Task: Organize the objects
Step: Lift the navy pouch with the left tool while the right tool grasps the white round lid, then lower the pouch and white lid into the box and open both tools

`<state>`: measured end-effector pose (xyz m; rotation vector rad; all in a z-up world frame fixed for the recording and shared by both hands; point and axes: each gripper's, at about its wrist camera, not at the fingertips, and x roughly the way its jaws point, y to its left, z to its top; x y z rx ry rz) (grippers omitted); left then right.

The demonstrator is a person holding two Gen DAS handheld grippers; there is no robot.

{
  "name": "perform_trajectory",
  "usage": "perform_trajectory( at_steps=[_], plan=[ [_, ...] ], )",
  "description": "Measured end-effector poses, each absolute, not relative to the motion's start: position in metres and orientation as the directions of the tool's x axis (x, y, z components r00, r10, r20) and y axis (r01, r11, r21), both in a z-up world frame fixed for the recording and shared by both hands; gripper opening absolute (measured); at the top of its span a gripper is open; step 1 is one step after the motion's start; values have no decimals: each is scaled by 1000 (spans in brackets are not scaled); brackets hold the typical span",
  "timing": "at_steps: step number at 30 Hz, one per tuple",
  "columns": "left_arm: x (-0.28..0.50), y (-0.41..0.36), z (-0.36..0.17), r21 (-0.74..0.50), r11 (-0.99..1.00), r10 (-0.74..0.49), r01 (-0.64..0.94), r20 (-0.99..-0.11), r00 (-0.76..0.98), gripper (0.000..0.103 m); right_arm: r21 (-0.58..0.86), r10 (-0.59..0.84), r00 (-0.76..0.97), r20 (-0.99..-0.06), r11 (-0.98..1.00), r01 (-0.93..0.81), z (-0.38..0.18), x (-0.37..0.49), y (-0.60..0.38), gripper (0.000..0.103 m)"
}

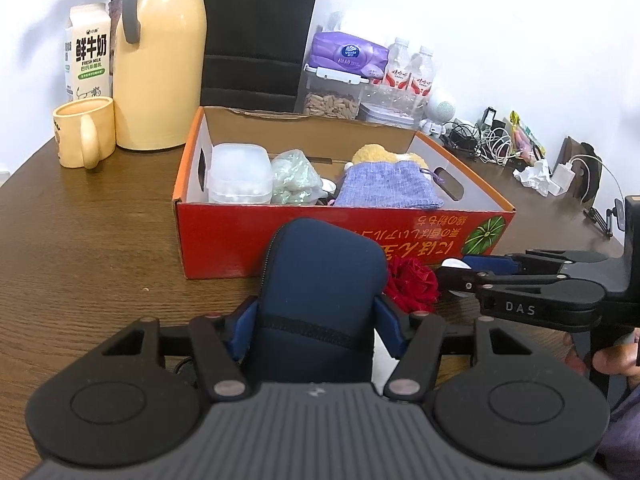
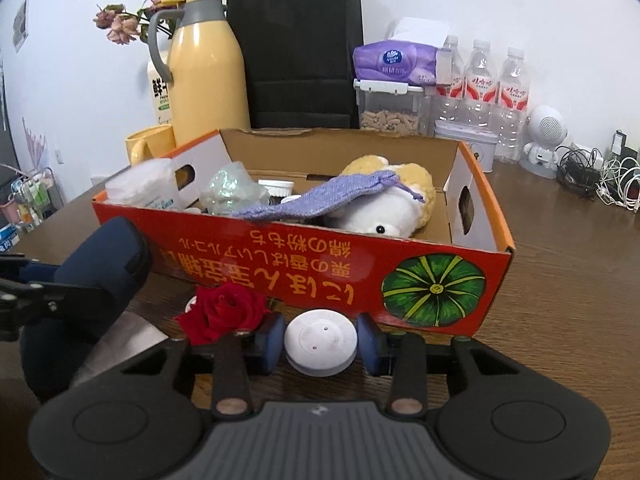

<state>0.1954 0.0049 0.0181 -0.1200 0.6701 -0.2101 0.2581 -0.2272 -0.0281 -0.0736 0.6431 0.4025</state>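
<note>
My left gripper point(image 1: 316, 320) is shut on a navy zip pouch point(image 1: 320, 280), held upright in front of the red cardboard box point(image 1: 280, 236). The pouch also shows in the right wrist view point(image 2: 100, 264). My right gripper point(image 2: 320, 338) has its pads on either side of a white round disc point(image 2: 320, 340) on the table; small gaps show beside the disc. A red rose point(image 2: 224, 312) lies left of the disc, also seen in the left wrist view point(image 1: 412, 284). The box point(image 2: 320, 272) holds a plush toy point(image 2: 384, 208), a purple knit bag point(image 2: 320, 200) and a clear plastic tub point(image 1: 240, 174).
A yellow thermos point(image 1: 160, 68), yellow mug point(image 1: 84, 132) and milk carton point(image 1: 88, 52) stand behind the box at left. A black bag point(image 2: 300, 52), tissue pack point(image 2: 396, 60), water bottles point(image 2: 480, 80), a white speaker point(image 2: 544, 136) and tangled cables point(image 2: 600, 180) line the back.
</note>
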Motion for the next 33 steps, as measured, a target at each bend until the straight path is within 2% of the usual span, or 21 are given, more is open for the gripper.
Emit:
perform_trajectory(
  at_steps=[17,24,33],
  plan=[
    [201,-8,70,-174,961,-274,214,-515,812,60,45,389,785,-482,906,-421,13,238,-222,38],
    [228,-15,97,-198,958,-276,205,-462,843,60,27,393,820,-416,907,-421,38,252,-211,38],
    [279,-19,115,-261,952,-263,159,-432,863,60,30,368,845,-388,921,-387,51,291,-202,38]
  ],
)
